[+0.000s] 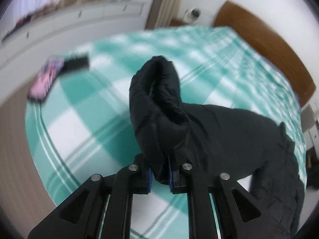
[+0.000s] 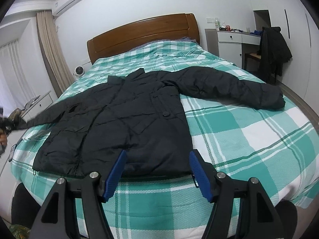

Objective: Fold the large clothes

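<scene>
A large black padded jacket (image 2: 127, 115) lies flat, front up, on a bed with a green and white checked cover (image 2: 249, 135). Its right sleeve (image 2: 235, 87) stretches out toward the bed's right side. My left gripper (image 1: 160, 176) is shut on the cuff of the left sleeve (image 1: 157, 99) and holds it lifted above the bed; the sleeve stands up in front of the camera. In the right wrist view that sleeve (image 2: 39, 117) runs off to the left edge. My right gripper (image 2: 157, 171) is open and empty, just short of the jacket's hem.
A wooden headboard (image 2: 143, 33) stands at the far end. A white desk (image 2: 235, 39) and a chair draped with dark clothes (image 2: 273, 51) are at the right. A pink item and a black item (image 1: 59, 69) lie at the bed's corner. Curtains (image 2: 51, 49) hang at left.
</scene>
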### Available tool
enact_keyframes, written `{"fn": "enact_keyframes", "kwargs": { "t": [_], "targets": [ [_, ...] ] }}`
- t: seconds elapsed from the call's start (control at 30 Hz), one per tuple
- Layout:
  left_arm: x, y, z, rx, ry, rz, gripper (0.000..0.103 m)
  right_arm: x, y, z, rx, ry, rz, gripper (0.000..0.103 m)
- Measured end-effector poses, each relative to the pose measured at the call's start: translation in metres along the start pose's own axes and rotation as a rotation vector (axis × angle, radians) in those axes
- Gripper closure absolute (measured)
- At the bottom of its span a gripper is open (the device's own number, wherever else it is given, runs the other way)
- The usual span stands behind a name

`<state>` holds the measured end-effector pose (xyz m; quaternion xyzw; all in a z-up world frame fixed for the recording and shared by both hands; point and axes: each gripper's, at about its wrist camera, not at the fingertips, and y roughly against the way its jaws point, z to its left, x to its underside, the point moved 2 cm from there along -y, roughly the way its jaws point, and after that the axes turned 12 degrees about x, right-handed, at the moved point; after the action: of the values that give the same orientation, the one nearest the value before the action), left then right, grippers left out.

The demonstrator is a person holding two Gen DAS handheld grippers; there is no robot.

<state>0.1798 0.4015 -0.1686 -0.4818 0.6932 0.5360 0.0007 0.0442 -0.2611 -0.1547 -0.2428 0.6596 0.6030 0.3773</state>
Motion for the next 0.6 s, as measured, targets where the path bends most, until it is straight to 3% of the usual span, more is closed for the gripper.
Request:
{"fn": "enact_keyframes", "kwargs": {
  "t": [0.07,0.17,0.23,0.27,0.37,0.43,0.5,0.6],
  "targets": [
    [0.009,-0.013,0.019,-0.049,0.031,0.037,0.069,0.0,0.001,-0.002,0.003,-0.003,0.011,0.036],
    [0.021,-0.013,0.033,-0.101,0.053,0.03,0.044,0.0,-0.002,-0.011,0.003,-0.038,0.05,0.035],
    [0.032,-0.002,0.038,-0.104,0.052,0.008,0.037,-0.001,-0.004,-0.021,0.025,-0.064,0.062,0.031],
    [0.04,0.009,0.039,-0.095,0.044,0.001,0.037,-0.002,-0.004,-0.026,0.04,-0.072,0.065,0.023],
    [0.059,0.029,0.034,-0.004,0.0,0.018,0.035,-0.006,-0.012,-0.043,0.069,-0.078,0.086,0.02],
    [0.084,0.05,0.012,0.098,-0.062,0.069,0.029,-0.01,-0.021,-0.052,0.048,-0.088,0.118,0.02],
    [0.118,0.057,-0.023,0.22,-0.135,0.147,0.021,-0.014,-0.037,-0.061,-0.005,-0.124,0.168,0.02],
    [0.172,0.047,-0.084,0.403,-0.243,0.299,0.016,-0.015,-0.06,-0.069,-0.068,-0.19,0.229,0.02]
  ]
}}
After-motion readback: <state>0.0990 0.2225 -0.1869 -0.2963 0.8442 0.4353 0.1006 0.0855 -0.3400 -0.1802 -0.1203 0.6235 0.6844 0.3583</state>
